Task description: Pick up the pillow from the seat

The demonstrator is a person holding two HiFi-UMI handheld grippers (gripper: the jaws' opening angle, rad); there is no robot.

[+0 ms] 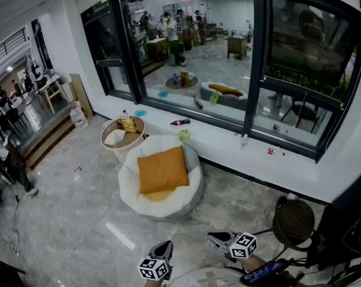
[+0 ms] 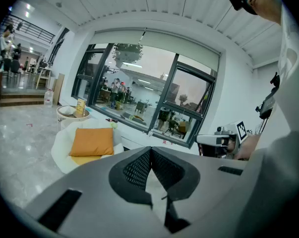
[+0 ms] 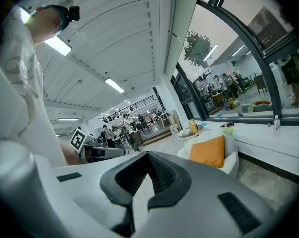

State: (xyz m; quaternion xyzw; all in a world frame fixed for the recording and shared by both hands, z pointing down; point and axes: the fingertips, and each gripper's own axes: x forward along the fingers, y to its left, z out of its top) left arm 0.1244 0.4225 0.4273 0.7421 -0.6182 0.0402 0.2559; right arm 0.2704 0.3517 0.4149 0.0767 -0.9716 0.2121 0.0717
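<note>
An orange pillow (image 1: 162, 169) lies on a round white cushioned seat (image 1: 132, 187) in the middle of the grey floor. Both grippers are held low at the bottom of the head view, well short of the seat. My left gripper (image 1: 164, 248) is shut with nothing in it, and so is my right gripper (image 1: 216, 239). In the left gripper view the jaws of my left gripper (image 2: 150, 150) meet, with the pillow (image 2: 92, 141) far off to the left. My right gripper (image 3: 148, 155) also shows its jaws together, the pillow (image 3: 209, 151) lying beyond them to the right.
A round wooden side table (image 1: 123, 137) with small items stands just behind the seat. The white window ledge (image 1: 228, 142) under the glass wall carries bottles and small things. A wicker chair (image 1: 294, 220) is at my right; steps (image 1: 48, 139) rise at the left.
</note>
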